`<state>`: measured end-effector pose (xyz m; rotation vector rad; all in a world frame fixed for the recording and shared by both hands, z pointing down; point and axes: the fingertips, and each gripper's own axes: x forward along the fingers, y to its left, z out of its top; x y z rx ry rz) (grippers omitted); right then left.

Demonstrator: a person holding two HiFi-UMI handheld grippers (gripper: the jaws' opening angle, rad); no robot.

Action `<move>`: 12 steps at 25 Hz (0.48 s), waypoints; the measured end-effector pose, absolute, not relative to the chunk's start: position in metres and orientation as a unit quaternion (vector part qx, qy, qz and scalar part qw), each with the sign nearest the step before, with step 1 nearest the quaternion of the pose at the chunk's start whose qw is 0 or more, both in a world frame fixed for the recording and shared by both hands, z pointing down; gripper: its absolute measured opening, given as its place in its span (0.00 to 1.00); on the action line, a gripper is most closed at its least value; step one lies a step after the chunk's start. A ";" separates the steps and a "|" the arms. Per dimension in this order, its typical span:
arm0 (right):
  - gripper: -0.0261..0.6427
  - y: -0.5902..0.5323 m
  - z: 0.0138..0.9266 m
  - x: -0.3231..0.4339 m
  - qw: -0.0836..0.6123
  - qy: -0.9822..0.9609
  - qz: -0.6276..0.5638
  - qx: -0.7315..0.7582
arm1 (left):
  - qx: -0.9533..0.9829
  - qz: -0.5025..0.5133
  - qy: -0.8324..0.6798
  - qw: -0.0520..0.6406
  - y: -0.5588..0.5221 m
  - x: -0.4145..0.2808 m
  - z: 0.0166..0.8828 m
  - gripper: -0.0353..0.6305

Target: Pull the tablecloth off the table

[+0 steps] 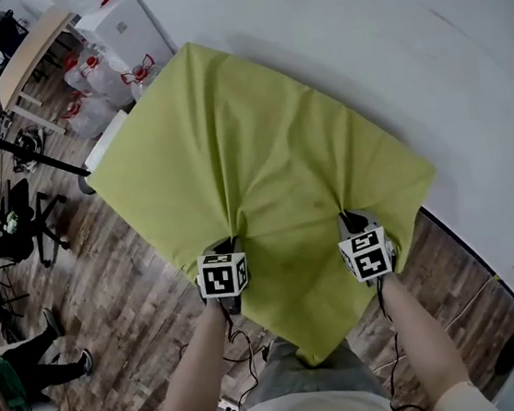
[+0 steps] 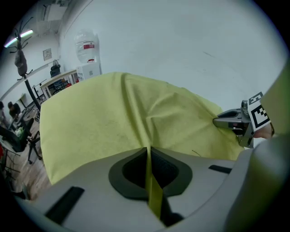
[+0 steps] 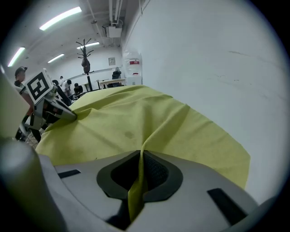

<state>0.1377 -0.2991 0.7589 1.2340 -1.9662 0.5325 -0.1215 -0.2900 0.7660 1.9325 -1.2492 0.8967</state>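
Observation:
A yellow-green tablecloth [image 1: 250, 145] covers a table set cornerwise, one corner hanging toward me. My left gripper [image 1: 231, 247] is shut on a pinched fold of the cloth near its front left, and creases fan out from the pinch. In the left gripper view the fold [image 2: 149, 172] runs thin between the closed jaws. My right gripper [image 1: 350, 220] is shut on another fold at the front right. That fold [image 3: 138, 181] shows pressed between the jaws in the right gripper view. The table under the tablecloth [image 2: 99, 122] is hidden.
A white wall [image 1: 385, 35] runs close behind the table. Wooden floor [image 1: 129, 299] lies to the left, with chairs, stands and bagged items [image 1: 98, 80]. People's legs [image 1: 35, 367] show at far left. Cables [image 1: 243, 360] hang by my legs.

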 end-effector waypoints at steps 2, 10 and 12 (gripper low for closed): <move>0.09 -0.297 0.757 0.138 0.362 -0.774 0.212 0.475 | 0.740 0.339 -0.471 0.340 -0.285 -0.118 0.765 0.08; 0.08 -0.291 0.707 0.144 0.309 -0.800 0.205 0.471 | 0.762 0.312 -0.466 0.324 -0.279 -0.118 0.720 0.08; 0.08 -0.287 0.690 0.145 0.302 -0.802 0.197 0.476 | 0.772 0.301 -0.460 0.320 -0.275 -0.115 0.704 0.08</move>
